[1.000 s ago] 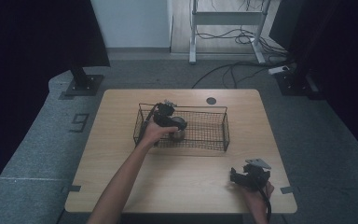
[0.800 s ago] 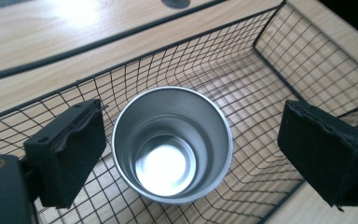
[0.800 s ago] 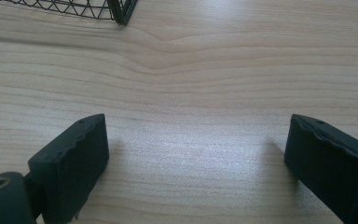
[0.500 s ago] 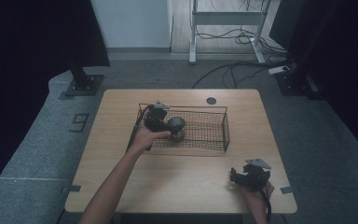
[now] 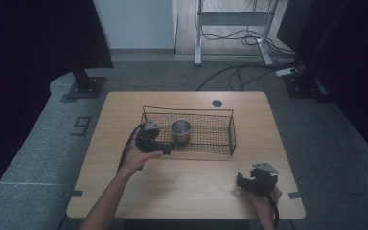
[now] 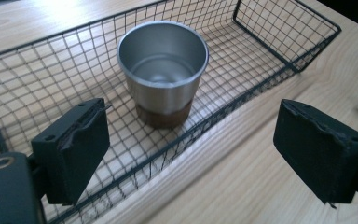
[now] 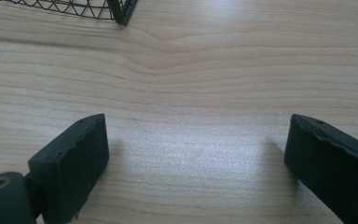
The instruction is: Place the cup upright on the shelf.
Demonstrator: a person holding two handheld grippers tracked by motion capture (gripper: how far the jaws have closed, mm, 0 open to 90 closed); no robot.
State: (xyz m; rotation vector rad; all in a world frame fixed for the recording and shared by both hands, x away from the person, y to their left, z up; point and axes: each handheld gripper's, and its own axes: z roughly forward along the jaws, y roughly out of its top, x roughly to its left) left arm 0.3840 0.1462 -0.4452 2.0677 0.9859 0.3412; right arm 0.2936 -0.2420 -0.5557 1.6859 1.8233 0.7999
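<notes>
Steel cup [image 5: 181,132] stands upright and empty in the left part of a black wire basket [image 5: 220,125], which sits on the middle of a wooden table [image 5: 191,187]. In the left gripper view the cup [image 6: 163,70] has a shiny metal wall and a brown band at its foot, and it rests on the basket's mesh floor [image 6: 261,51]. The left gripper [image 5: 149,139] is just beside the basket's near left corner, close to the cup but not touching it; its jaws are spread wide with nothing between them, one over the mesh and one over the table outside the basket. The right gripper [image 5: 256,178] lies low at the near right part of the table, well apart from the basket. Its jaws are also spread wide over bare wood [image 7: 191,116] and hold nothing, with a basket corner [image 7: 121,14] farther off.
</notes>
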